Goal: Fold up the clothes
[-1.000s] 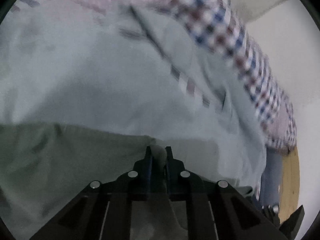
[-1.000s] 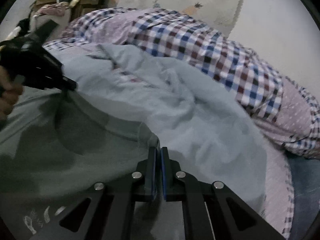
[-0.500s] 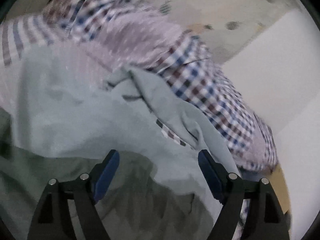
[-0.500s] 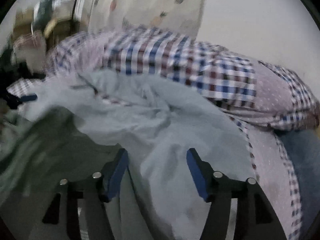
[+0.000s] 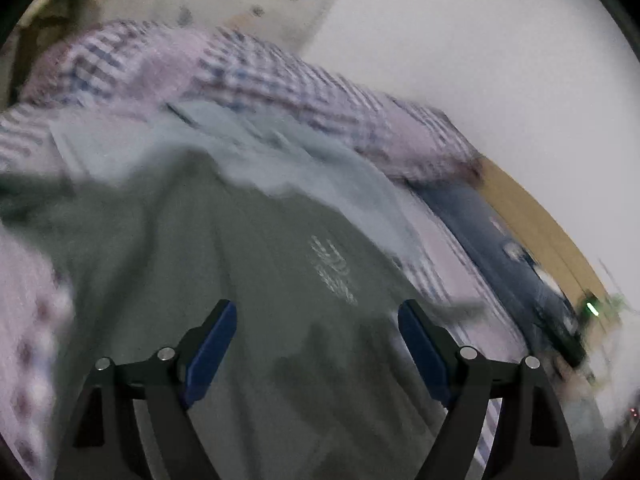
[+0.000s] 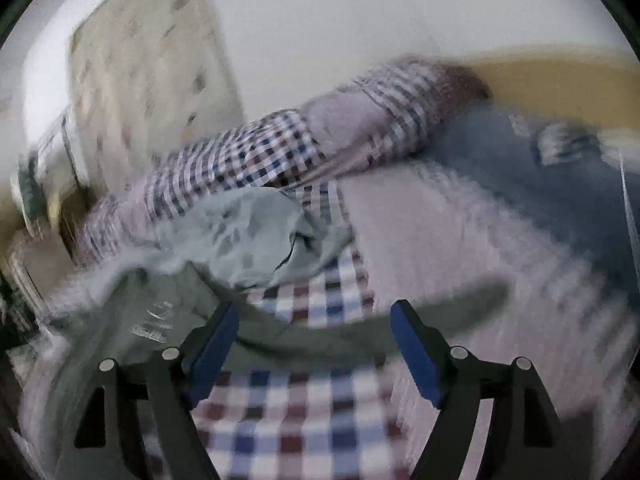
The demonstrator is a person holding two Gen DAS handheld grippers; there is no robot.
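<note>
green shirt (image 5: pixel 248 280): dark olive, white print at 1 o'clock, creased, flat on checked bedding (image 6: pixel 312 304)
left gripper (image 5: pixel 316 312): jaws wide apart, empty, above shirt
right gripper (image 6: pixel 314 310): spread, empty
blue garment (image 6: pixel 256 236): crumpled, 12 o'clock of shirt

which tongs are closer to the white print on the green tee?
Left. The left tongs hang open right over the green tee, its white print just ahead. The right tongs hang open over the checked sheet; the print lies off to their left.
</note>
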